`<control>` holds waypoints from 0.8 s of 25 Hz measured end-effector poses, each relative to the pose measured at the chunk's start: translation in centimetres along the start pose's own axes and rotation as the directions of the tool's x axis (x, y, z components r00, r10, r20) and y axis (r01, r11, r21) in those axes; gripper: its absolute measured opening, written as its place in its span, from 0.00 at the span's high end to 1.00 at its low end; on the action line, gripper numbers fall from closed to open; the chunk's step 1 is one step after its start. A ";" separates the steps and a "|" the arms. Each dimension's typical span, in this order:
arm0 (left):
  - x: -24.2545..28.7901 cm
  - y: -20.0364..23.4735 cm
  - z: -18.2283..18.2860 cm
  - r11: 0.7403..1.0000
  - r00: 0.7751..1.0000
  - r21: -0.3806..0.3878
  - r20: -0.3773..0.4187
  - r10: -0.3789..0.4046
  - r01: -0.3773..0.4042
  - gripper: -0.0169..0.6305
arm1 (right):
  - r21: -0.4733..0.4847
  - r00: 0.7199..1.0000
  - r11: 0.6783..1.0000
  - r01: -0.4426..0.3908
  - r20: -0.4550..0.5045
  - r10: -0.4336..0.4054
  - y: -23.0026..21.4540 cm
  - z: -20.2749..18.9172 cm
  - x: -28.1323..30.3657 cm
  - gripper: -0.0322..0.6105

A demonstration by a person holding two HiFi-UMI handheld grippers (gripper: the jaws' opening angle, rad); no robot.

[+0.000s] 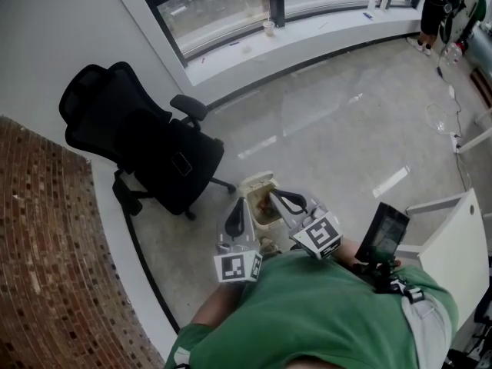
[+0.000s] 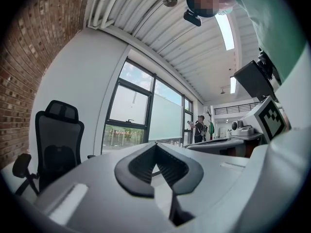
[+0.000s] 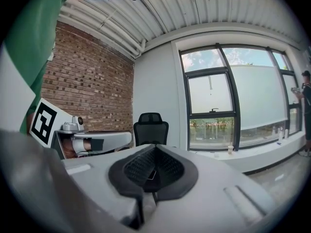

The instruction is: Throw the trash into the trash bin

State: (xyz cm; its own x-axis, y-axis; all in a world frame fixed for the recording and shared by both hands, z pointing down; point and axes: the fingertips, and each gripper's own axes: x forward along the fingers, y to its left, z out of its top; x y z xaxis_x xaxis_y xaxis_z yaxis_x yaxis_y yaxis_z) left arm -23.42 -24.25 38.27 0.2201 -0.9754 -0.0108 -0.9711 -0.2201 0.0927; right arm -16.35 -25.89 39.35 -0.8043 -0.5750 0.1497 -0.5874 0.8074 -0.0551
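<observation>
A small beige trash bin stands on the grey floor just in front of me, with brownish trash lying inside it. Both grippers hover side by side over the bin. My left gripper is at the bin's left rim, and its tips meet with nothing between them. My right gripper reaches over the bin's opening. In the right gripper view its jaws are shut and empty. Neither gripper view shows the bin, as both look level across the room.
A black office chair stands left of the bin, against a white wall beside a brick wall. A white table is at the right. A window sill with a cup runs along the back. A person stands far right.
</observation>
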 end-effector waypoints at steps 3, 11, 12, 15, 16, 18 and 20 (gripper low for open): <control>-1.0 -2.0 -0.2 1.000 1.000 -0.004 -0.006 0.008 -0.008 0.96 | -0.009 1.000 1.000 -0.010 0.006 0.010 0.0 0.0 -2.1 0.95; -3.2 -7.5 -0.9 1.000 1.000 -0.002 -0.022 0.014 -0.014 0.96 | 0.004 1.000 1.000 -0.022 -0.005 0.022 -0.1 -1.2 -8.0 0.95; -3.4 -8.0 -0.9 1.000 1.000 0.000 -0.022 0.016 -0.016 0.96 | 0.004 1.000 1.000 -0.029 -0.004 0.029 0.0 -1.3 -8.5 0.95; -4.0 -9.1 -1.0 1.000 0.999 0.004 -0.021 0.026 -0.026 0.96 | -0.001 0.999 0.999 -0.043 0.005 0.043 -0.1 -1.3 -9.7 0.95; -4.1 -9.3 -0.9 1.000 0.999 0.005 -0.019 0.030 -0.030 0.96 | -0.002 0.999 0.999 -0.046 0.009 0.046 -0.1 -1.3 -10.0 0.95; -4.4 -9.8 -0.9 0.999 0.999 0.007 -0.018 0.038 -0.038 0.96 | 0.002 0.998 0.998 -0.055 0.013 0.055 0.0 -1.2 -10.5 0.95; -4.6 -10.3 -0.9 0.999 0.999 0.010 -0.018 0.042 -0.042 0.96 | 0.001 0.998 0.998 -0.060 0.014 0.060 0.1 -1.2 -11.1 0.95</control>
State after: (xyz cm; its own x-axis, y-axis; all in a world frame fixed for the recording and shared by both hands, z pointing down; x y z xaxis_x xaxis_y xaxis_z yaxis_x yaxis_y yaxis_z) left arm -14.32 -17.48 38.28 0.1808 -0.9835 0.0106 -0.9802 -0.1793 0.0835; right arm -7.35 -19.29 38.92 -0.8394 -0.5273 0.1320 -0.5381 0.8403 -0.0653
